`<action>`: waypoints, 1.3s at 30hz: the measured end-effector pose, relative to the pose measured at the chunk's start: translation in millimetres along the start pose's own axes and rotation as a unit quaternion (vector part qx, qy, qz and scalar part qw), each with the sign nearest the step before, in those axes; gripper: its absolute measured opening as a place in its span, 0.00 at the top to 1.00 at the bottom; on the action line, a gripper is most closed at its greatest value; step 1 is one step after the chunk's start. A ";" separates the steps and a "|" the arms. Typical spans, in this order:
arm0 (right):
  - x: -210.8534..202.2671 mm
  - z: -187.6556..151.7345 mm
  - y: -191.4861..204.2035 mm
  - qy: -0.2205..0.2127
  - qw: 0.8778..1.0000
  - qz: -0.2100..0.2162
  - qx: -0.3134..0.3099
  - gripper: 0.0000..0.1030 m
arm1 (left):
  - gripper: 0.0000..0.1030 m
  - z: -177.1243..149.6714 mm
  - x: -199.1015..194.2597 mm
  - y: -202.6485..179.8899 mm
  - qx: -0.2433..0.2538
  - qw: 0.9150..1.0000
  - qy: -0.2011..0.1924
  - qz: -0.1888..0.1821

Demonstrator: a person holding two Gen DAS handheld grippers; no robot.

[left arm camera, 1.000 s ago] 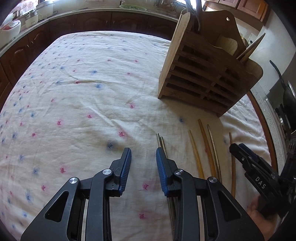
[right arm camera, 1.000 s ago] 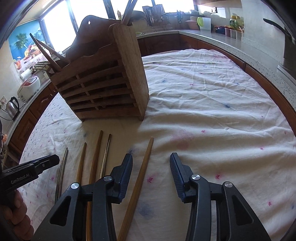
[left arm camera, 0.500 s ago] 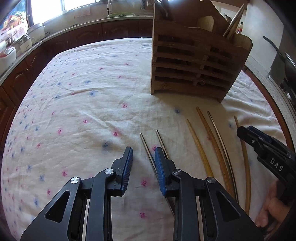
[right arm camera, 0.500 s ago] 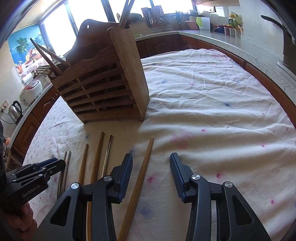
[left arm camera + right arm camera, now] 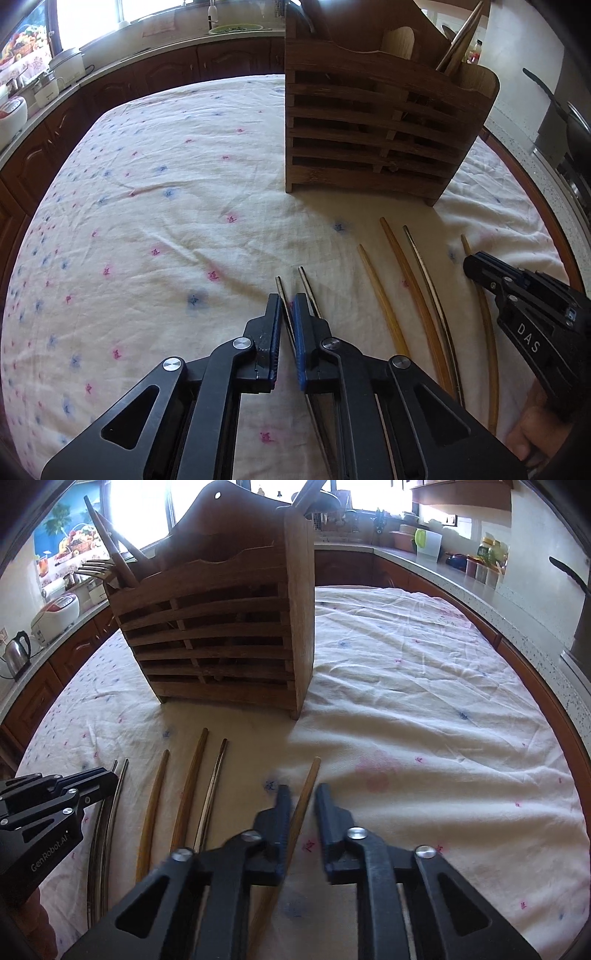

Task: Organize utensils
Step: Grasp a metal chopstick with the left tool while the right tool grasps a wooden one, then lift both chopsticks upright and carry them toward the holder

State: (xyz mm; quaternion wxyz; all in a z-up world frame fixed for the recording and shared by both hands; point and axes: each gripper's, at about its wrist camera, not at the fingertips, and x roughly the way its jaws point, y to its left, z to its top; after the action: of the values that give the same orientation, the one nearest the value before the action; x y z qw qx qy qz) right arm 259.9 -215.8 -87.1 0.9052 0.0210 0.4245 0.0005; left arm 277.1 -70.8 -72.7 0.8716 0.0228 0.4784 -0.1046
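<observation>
In the left wrist view, the left gripper (image 5: 287, 308) is seen low over the white cloth-covered table (image 5: 147, 221), which is dotted with pink and blue flowers. Its jaws have just been closing and now stand nearly together on the nearer of two thin metal chopsticks (image 5: 281, 295), whose tip shows just past the pads; whether the pads press it firmly cannot be told for certain, though it looks pinched. The second metal chopstick (image 5: 308, 288) lies just beside it, outside the jaws. Beyond stands the slatted brown wooden utensil holder (image 5: 369, 140), with utensils already upright in it. In the right wrist view, the right gripper (image 5: 301, 805) is seen with its jaws blurred; they have just been closing around a long brown wooden chopstick (image 5: 308, 782) that lies on the cloth between them. A narrow gap shows beside the right pad, so a firm clamp cannot be confirmed. Three more chopsticks (image 5: 188, 786) lie to the left. The step in hand is judged to be grasping. Next, each stick would need to be lifted clear, tipped upright and lowered into the holder's open top.
</observation>
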 end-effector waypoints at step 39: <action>-206.4 13.1 -9.3 -0.192 0.966 0.162 0.052 0.95 | 0.96 -12.5 -208.1 38.3 -0.046 0.973 -0.179 -0.137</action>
State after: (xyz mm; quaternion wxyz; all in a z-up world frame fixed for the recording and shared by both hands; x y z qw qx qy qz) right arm 137.8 -229.5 79.5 0.9553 0.1366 0.2327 0.1209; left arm 166.3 1.8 92.8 0.9206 -0.1021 0.3176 -0.2029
